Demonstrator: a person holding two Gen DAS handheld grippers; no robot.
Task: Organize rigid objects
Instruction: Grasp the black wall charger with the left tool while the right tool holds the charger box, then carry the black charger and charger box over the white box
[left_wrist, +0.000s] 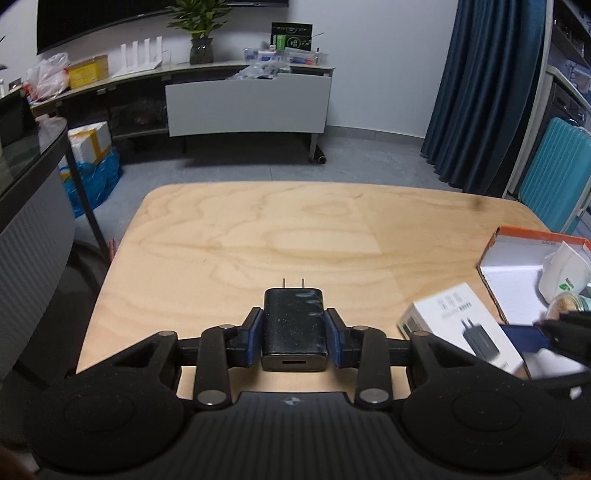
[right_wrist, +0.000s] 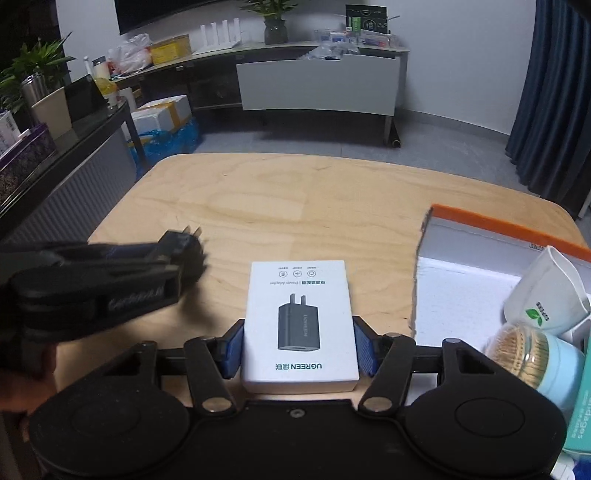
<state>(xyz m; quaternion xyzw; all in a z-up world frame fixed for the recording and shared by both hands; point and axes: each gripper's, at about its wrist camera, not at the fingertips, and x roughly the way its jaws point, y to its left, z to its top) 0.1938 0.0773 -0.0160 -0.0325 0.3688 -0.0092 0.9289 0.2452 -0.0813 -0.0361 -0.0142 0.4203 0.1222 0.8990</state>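
Bench (right_wrist: 295, 206) of pale wood, rounded corners, carrying everything below. Open cardboard tray (right_wrist: 480, 236) with orange rim and white inside, far right on bench; holds a tipped white cup (right_wrist: 543, 291) with a green leaf mark, and near it a clear-topped pale blue jar (right_wrist: 532, 358) of thin sticks. White adapter box (right_wrist: 299, 325) just left of tray, near middle of bench, printed with a black plug picture, "UGREEN" and "Power Adapter"; sits between fingers of right gripper (right_wrist: 299, 350), blue pads at both long sides, contact not sure. Black charger (left_wrist: 294, 328), two prongs pointing far, socket end near, clamped between fingers of left gripper (left_wrist: 294, 338), closed tight on its sides, left of box. Blurred lettering on left gripper body, not readable.
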